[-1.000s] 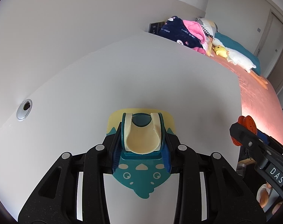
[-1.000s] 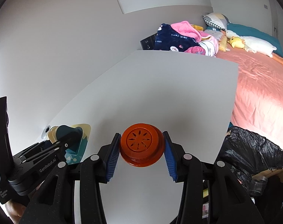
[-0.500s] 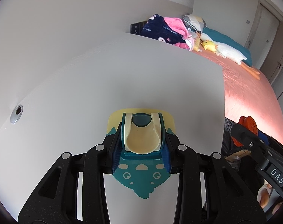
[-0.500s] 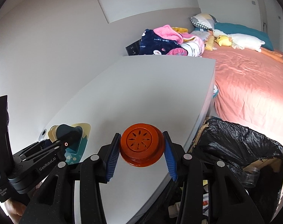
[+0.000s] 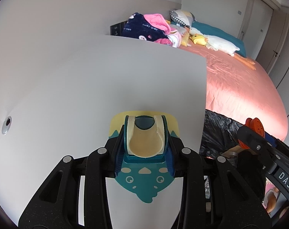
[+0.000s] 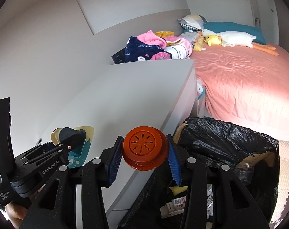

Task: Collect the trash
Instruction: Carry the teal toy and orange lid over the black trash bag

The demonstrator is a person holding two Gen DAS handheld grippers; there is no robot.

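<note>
My left gripper [image 5: 145,147] is shut on a teal and yellow card package [image 5: 144,181] with a cream plastic piece on it, held above the white desk [image 5: 87,95] near its right edge. The same package [image 6: 77,148] shows in the right wrist view, at lower left in the left gripper [image 6: 64,143]. My right gripper [image 6: 144,152] is shut on an orange round lid [image 6: 144,150] with a flower-cut top, hanging over the desk's edge beside the black-lined trash bin [image 6: 220,143]. That lid [image 5: 257,126] and bin [image 5: 218,129] also appear at the right of the left wrist view.
The bin holds paper scraps [image 6: 175,204] and a clear plastic cup [image 6: 243,171]. A bed with a pink sheet [image 6: 249,80] lies past the bin, with plush toys [image 6: 230,38] and piled clothes [image 6: 150,49]. A metal grommet [image 5: 6,127] sits in the desk at left.
Both grippers have moved right along the desk with their loads. The desk edge and the black bin have come into view beneath the right gripper.
</note>
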